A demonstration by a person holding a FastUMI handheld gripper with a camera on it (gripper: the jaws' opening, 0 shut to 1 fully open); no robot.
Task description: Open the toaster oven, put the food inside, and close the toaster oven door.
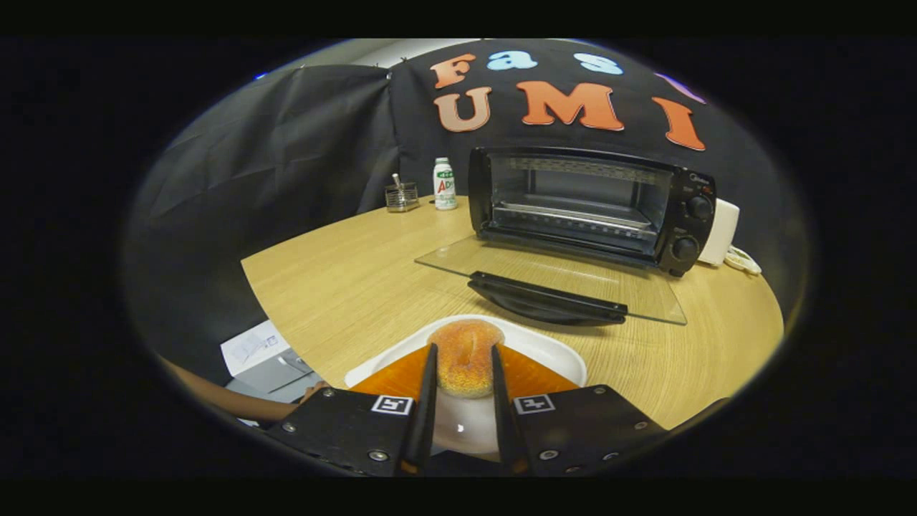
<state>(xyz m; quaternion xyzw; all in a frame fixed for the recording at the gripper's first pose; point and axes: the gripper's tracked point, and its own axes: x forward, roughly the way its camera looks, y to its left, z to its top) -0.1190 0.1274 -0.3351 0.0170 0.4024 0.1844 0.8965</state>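
Between the gripper's (463, 355) two fingers sits a donut (466, 358), round, sugared and golden, with both fingers pressed against its sides, so the gripper is pinching it. Whether the donut rests on the white plate (551, 355) beneath it or is raised just clear of it cannot be told. That plate lies on the wooden table (344, 287), near its front edge.

Beyond the plate stands the black oven (591, 208), toward the table's far side. Its door (551, 276) is fully open and folded down flat, the glass pane reaching toward the plate, with the black handle (548, 301) at the pane's near edge, just beyond the plate. Inside the open cavity a wire rack (573, 215) runs across at mid height. Two round knobs (691, 228) sit one above the other on the panel at the oven's right end.

Left of the oven, near the table's far edge, a small white bottle (445, 184) stands upright, and just beside it, farther left, is a little wire holder (401, 196) with something upright in it. A white object (723, 231) shows behind the oven's right end, with a white cord (745, 259) lying on the table next to it. Below the table's left edge are a pale box (251, 347) and part of a person's arm (236, 405).
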